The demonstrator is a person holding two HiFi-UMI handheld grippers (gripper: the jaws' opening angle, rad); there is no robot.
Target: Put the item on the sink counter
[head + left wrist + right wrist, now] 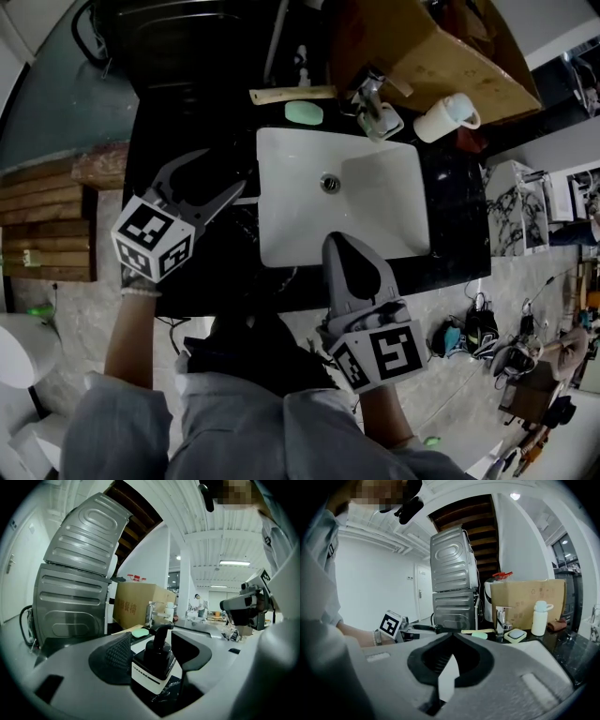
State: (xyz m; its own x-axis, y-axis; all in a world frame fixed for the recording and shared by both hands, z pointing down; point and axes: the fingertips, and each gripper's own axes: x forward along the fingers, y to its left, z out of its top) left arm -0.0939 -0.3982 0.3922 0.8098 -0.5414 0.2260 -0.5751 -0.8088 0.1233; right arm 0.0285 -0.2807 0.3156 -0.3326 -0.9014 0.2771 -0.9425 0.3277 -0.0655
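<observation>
Both jaws of the left gripper [222, 171] stand wide around the black-and-white pump bottle [154, 665] on the black table [457, 192], so it is best drawn straight back; the right gripper [451, 637] has its jaws closed and empty.

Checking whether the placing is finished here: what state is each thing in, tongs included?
Pump bottle: upright on the counter, not gripped.
Left tongs: open, one on either side of the pump bottle.
Right tongs: shut, empty.
Sink: nothing in it.
White flask: upright, lid on.
</observation>
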